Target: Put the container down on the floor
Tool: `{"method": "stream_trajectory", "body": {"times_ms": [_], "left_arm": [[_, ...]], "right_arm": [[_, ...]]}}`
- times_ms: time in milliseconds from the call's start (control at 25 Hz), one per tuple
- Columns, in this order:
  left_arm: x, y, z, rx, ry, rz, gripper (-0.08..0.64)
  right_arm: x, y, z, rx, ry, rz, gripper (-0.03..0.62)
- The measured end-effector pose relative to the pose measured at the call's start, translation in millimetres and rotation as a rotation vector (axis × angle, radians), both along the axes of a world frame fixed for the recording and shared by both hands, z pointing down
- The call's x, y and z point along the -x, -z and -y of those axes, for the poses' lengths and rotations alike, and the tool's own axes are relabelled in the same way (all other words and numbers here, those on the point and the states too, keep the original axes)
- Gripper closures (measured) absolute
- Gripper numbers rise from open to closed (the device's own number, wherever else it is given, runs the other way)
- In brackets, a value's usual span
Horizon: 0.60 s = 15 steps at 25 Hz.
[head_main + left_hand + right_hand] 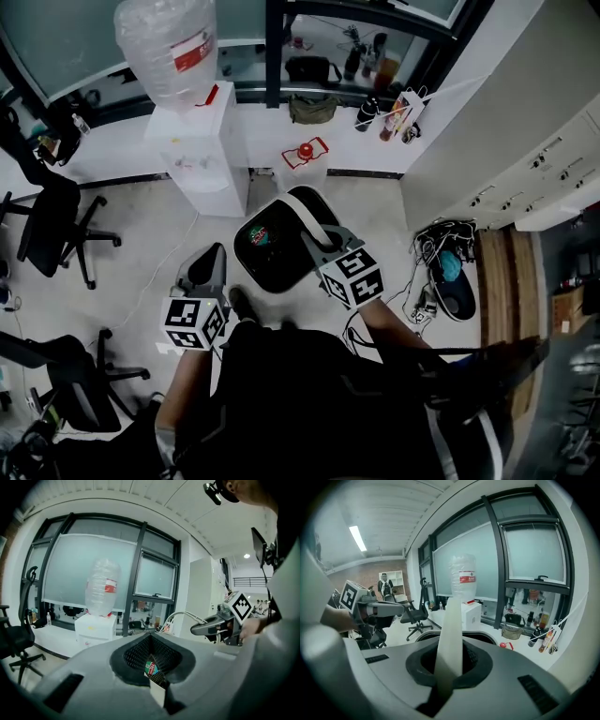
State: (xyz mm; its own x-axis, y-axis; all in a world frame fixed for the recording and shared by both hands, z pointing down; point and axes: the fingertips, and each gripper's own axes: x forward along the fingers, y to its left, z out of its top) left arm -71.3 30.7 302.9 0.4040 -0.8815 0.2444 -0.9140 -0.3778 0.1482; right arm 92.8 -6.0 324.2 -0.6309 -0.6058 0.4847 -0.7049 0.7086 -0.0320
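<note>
Head view first: the container (272,248), a black bin with a white handle (314,214) arching over it, is dead centre on the pale floor. The water dispenser (202,155) is off at its 11 o'clock. The right gripper (319,239) comes in from the bin's 4 o'clock and its tips meet the handle band, so the bin is basically right at the claw's nose. The left gripper (208,255) is at the bin's 8 o'clock, close beside it but not on it as far as I can see. Can't tell from up here whether the bin's bottom is touching the floor.

Left gripper view: the left gripper (157,686) has its jaws pressed together on a thin white piece with a red-and-green label (151,667) sticking up out of the slot. No idea what that piece actually is. The right gripper (194,630) shows over at 3 o'clock, and the dispenser (96,630) at 10 o'clock under the window.

Right gripper view: the right gripper (445,681) is clamped tight on the white handle (452,639), which runs straight up from the jaws toward 12 o'clock. The container's (487,638) rim curves just behind the claw's body, so the bin sits directly ahead of and below the jaws. The left gripper (401,606) is out at 9 o'clock.
</note>
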Motion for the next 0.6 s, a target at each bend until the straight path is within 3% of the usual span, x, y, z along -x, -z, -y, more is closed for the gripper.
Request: {"method": "stream_trajectory", "body": {"times_ms": [600], "left_arm": [[53, -11, 108, 0.007, -0.109, -0.022, 0.549]], "right_arm": [[52, -13, 92, 0.007, -0.075, -0.040, 0.584]]}}
